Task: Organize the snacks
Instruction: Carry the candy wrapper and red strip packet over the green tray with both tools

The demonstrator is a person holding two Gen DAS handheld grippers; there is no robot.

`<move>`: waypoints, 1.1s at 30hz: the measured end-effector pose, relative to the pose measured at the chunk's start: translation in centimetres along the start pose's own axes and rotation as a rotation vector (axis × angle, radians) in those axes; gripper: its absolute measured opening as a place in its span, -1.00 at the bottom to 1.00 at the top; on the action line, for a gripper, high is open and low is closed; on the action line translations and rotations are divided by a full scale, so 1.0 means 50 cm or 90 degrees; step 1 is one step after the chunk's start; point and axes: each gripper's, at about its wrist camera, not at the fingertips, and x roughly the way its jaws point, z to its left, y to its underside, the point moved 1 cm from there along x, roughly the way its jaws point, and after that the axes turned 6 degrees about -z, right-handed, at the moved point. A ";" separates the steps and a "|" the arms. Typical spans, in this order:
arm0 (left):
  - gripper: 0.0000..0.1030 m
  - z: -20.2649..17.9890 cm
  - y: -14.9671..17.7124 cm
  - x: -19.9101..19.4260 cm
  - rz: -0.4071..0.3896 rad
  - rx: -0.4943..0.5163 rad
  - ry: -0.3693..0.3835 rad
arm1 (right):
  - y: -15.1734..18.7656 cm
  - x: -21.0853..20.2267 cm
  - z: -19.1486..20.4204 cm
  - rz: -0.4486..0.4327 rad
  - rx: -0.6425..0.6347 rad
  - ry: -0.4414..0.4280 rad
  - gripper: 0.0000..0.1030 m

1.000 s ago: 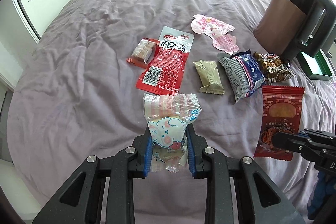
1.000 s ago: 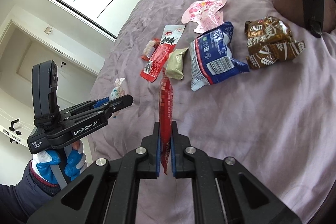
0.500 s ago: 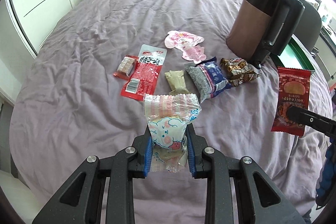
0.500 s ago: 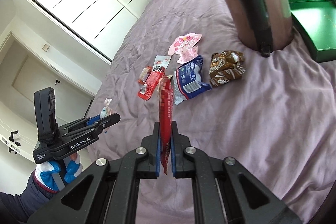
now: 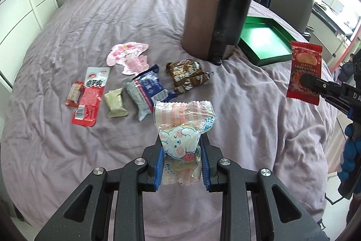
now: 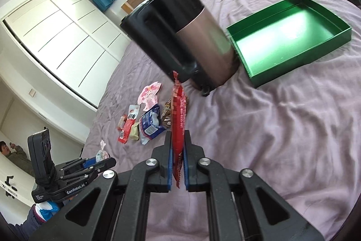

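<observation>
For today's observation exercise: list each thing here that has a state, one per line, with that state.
Left tongs: shut on the clear sheep-print packet.
Right tongs: shut on the red packet.
Green tray: empty, on the bed.
Brown bin: upright, lid closed.

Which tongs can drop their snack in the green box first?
Probably the right tongs. They pinch the red packet and, in their own view, already point toward the green box. The left tongs, clamped on the pink candy bag, face the loose snacks, with the box off to one side.

Wrinkled matt cloth bedspread (image 5: 112, 15); glossy green tray (image 6: 293, 69); crinkly plastic wrappers.
</observation>
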 end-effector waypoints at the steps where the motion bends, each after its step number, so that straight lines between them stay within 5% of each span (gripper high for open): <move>1: -0.54 -0.016 -0.007 0.005 0.000 0.010 0.005 | -0.010 -0.010 -0.014 -0.011 0.007 0.004 -1.00; 20: -0.54 -0.298 -0.207 0.150 -0.023 0.124 0.094 | -0.190 -0.022 -0.217 -0.086 0.035 0.102 -1.00; 33: -0.54 -0.397 -0.326 0.312 -0.029 0.149 0.055 | -0.271 0.088 -0.358 -0.063 0.098 0.100 -1.00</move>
